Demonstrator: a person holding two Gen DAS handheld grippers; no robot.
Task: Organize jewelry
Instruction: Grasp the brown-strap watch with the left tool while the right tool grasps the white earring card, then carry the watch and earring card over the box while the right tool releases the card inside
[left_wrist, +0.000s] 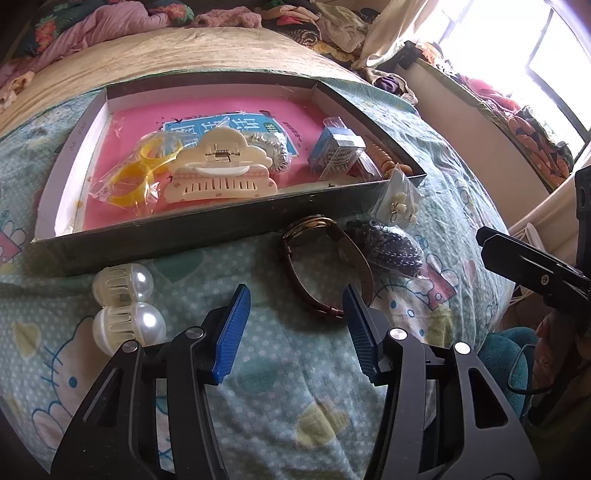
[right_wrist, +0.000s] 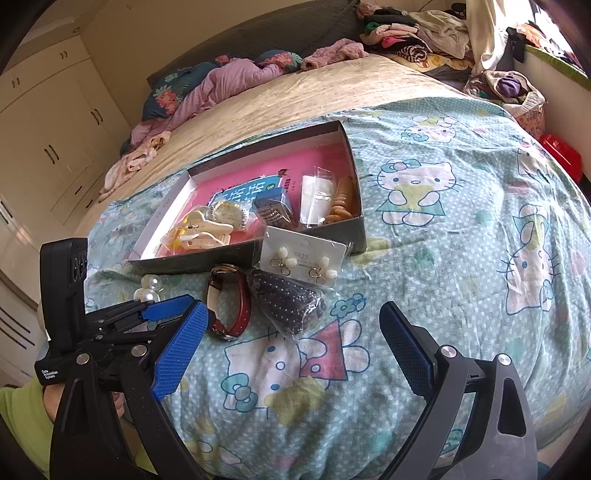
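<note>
Both hand-held grippers wide apart, empty: left hand-held gripper (left_wrist: 297, 295) low beside the watch (left_wrist: 325, 266), right hand-held gripper (right_wrist: 295, 321) above the bedspread (right_wrist: 461, 229)

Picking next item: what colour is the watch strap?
Dark red watch strap, clearest in the right wrist view.

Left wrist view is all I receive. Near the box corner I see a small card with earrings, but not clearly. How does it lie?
Observer: The earring card lies face up, its top edge against the front wall of the box; it carries two flower earrings.
Operator: Is the right gripper holding something?
Observer: No. The right gripper is open and empty above the bedsheet.
</note>
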